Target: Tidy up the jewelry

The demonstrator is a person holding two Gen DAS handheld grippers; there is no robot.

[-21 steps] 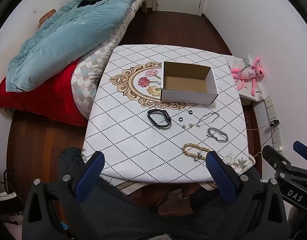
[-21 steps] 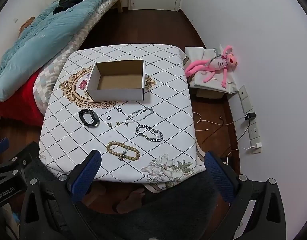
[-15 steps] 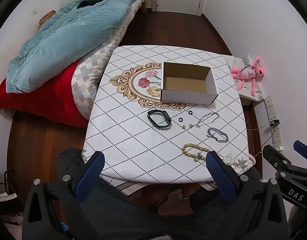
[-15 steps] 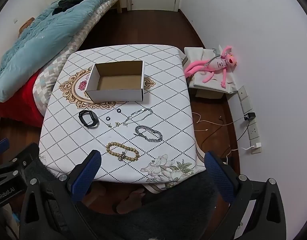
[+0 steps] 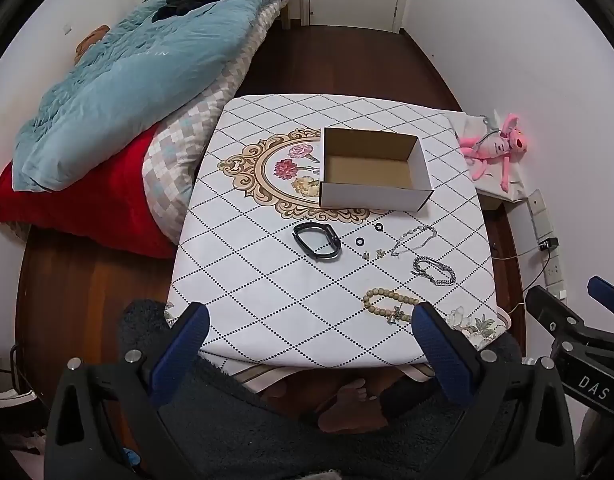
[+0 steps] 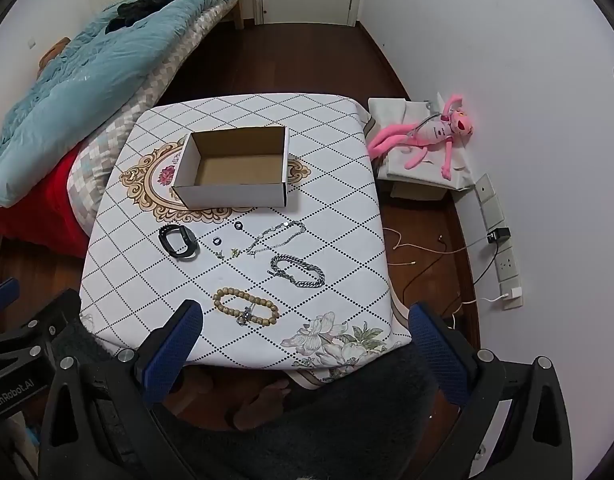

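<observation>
- On the table [image 5: 267,280], just past my two pairs of blue fingertips, the jewelry lies in a loose scatter at the 12 to 1 o'clock side of my left view.
- A wooden bead bracelet [image 6: 245,306] with a small metal charm lies nearest me, an oval loop of round tan beads.
- Beyond it, toward 1 o'clock in my right view, is a chunky silver chain bracelet [image 6: 298,271], and past that a thin silver chain [image 6: 275,236] strung out in a slack line.
- Two small black rings [image 5: 369,235] sit apart from each other, with two tiny earrings [image 5: 373,255] just beside the thin chain.
- A black watch band [image 5: 317,241], smooth and curled into a loop, lies at the 11 o'clock end of the scatter.
- An open cardboard box [image 5: 373,174], white outside and brown inside, stands behind the pieces at 12 o'clock, nothing visible in it.
- The tablecloth is glossy white with dotted black diamonds and a gold floral medallion partly under the box.
- My left gripper [image 5: 311,330] and my right gripper [image 6: 303,330] both hang short of the near table edge, jaws spread wide, holding nothing.
- A bed [image 5: 127,80] with a teal quilt lies at 10 o'clock; a pink plush toy [image 6: 431,134] rests by the wall at 2 o'clock.
- Nothing stands between my fingers and the pieces.
</observation>
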